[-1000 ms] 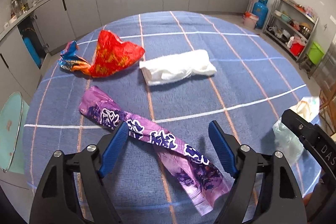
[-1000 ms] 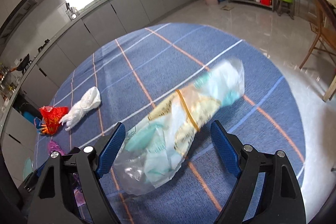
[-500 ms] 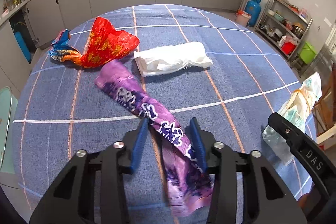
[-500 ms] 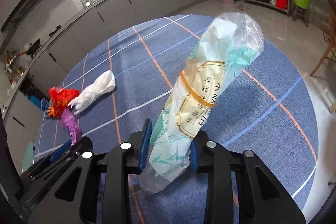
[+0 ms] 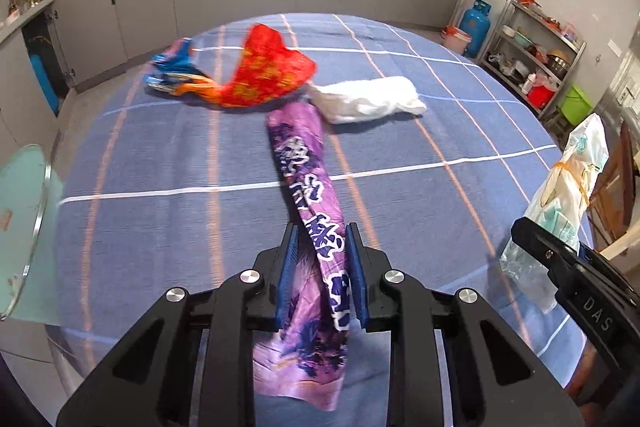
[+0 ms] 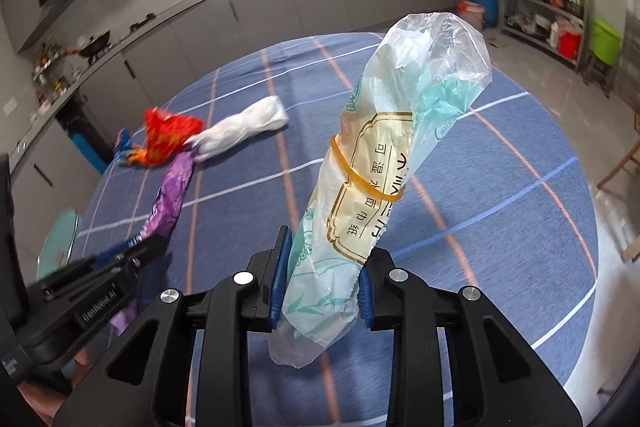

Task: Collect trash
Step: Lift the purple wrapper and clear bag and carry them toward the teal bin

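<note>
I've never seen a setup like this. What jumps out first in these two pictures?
Two black tools, each clamped on a piece of trash above a round blue checked tablecloth. The left tool grips a long purple printed wrapper; the right tool holds up a clear plastic bag bound with a rubber band. Behind lie a crumpled red wrapper and a white roll.

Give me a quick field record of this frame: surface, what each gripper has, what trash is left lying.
surface: round table with blue checked cloth
left gripper: jaws have just been closing, shut on purple wrapper, far end trailing on the cloth
right gripper: shut on clear plastic bag, lifted, rubber band around its middle
left lying: red wrapper, blue wrapper beside it, white bag
bin: none in view
</note>
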Tool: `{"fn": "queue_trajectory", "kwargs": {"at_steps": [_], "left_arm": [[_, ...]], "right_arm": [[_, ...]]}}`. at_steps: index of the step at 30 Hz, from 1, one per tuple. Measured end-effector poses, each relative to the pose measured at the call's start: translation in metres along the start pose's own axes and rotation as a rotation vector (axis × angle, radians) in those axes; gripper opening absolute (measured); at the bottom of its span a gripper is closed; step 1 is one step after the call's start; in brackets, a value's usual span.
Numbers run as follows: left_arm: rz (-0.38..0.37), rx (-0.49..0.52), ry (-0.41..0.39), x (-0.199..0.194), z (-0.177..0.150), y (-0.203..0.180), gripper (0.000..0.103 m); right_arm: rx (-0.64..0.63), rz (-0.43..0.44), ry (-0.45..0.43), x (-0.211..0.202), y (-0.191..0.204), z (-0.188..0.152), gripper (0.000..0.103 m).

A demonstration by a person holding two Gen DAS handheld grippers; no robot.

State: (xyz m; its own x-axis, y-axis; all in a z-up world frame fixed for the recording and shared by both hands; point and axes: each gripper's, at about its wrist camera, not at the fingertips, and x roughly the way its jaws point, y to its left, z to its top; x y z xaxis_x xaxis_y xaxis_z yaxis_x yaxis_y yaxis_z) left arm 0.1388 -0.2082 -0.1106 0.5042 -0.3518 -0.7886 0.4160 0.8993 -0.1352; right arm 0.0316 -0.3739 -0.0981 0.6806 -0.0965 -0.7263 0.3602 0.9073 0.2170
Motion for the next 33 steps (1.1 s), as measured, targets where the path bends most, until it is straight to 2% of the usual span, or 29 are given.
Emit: {"fn": "queue_trajectory", "kwargs": {"at_steps": [3,5,15,21,33], "left_arm": [[0.002,-0.011,-0.012,-0.007,-0.003,0.013,0.024],[-0.006,-0.021,-0.008,-0.010,-0.006,0.020,0.019],[-0.061,-0.069,-0.066,-0.036,-0.021,0.059,0.018],[-0.010,-0.069,-0.108,-0.053,-0.024,0.075,0.017],[0.030,-0.083,-0.136,-0.074,-0.037,0.101,0.018]], "right_arm": [[-0.023,0.019,0.006,-0.001,0.012,-0.004,0.030],[-0.039,0.026,0.009,-0.003,0.020,-0.007,0.030],[-0.158,0.067,0.000,-0.016,0.065,-0.020,0.030],[-0.202,0.096,0.008,-0.016,0.090,-0.027,0.030],[-0.263,0.134,0.020,-0.018,0.121,-0.036,0.030]]}}
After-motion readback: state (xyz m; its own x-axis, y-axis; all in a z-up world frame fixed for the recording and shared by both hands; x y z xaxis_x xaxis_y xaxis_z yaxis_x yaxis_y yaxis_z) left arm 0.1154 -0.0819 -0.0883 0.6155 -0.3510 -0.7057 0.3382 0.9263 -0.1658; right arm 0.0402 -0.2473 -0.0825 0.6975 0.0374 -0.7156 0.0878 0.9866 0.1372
